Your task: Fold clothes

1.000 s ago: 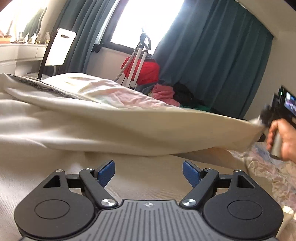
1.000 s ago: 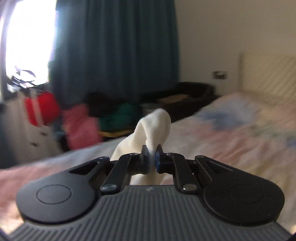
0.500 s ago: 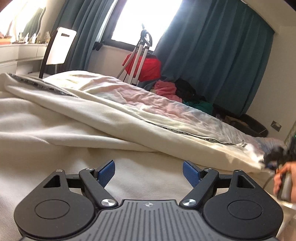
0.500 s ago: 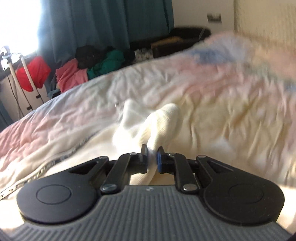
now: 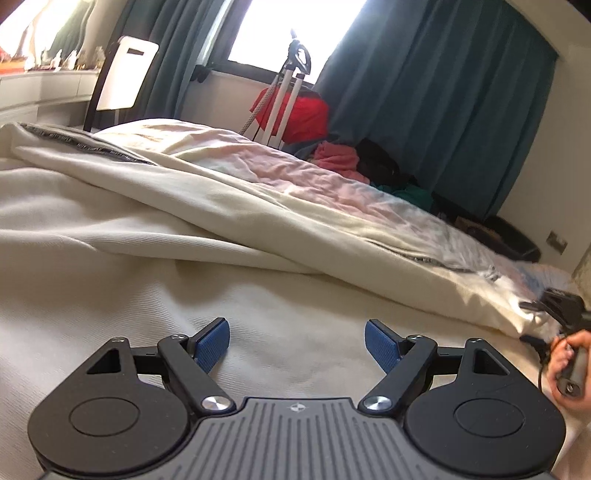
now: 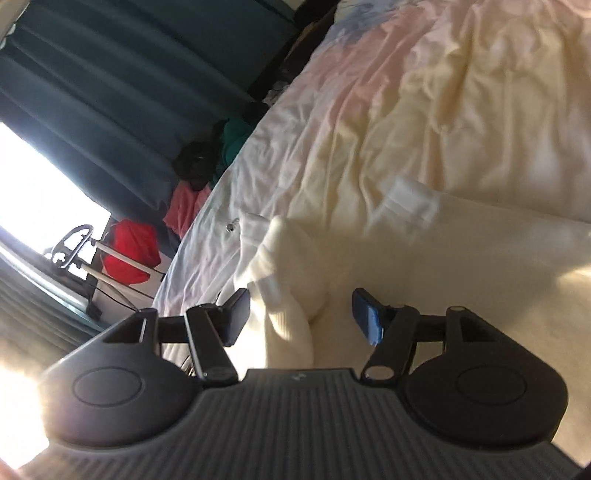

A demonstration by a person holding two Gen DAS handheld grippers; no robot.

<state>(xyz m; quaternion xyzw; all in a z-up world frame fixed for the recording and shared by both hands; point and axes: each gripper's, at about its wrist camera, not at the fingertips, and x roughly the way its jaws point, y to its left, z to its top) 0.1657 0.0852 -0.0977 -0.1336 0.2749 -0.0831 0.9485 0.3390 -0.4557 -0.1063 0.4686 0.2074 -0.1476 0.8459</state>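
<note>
Room: teal curtains (image 5: 436, 110) are hanging beside a bright window (image 5: 273, 33), and a heap of red, pink, black and green clothes (image 5: 340, 158) is lying at their foot.
Bed: the bed (image 6: 461, 103), under a creased pastel cover, is carrying everything in both views.
Garment: a cream garment (image 5: 155, 236) is lying spread over the bed, with one layer folded across it as a long ridge and a dark zip line (image 5: 85, 146) running along that ridge.
Garment end: a bunched cream cuff (image 6: 288, 280) is lying on the bed between the fingers of the right gripper, touching neither pad as far as the blur is showing.
Left gripper: the left gripper (image 5: 297, 345) is hovering low over the flat cream cloth with its blue pads spread wide and nothing between them.
Right gripper: the right gripper (image 6: 301, 314) is sitting tilted over the cuff with its jaws wide apart, gripping nothing; in the left wrist view it (image 5: 554, 306) is showing at the far right edge by the garment's end.
Right hand: the right hand (image 5: 567, 360) is gripping the dark handle of that gripper.
</note>
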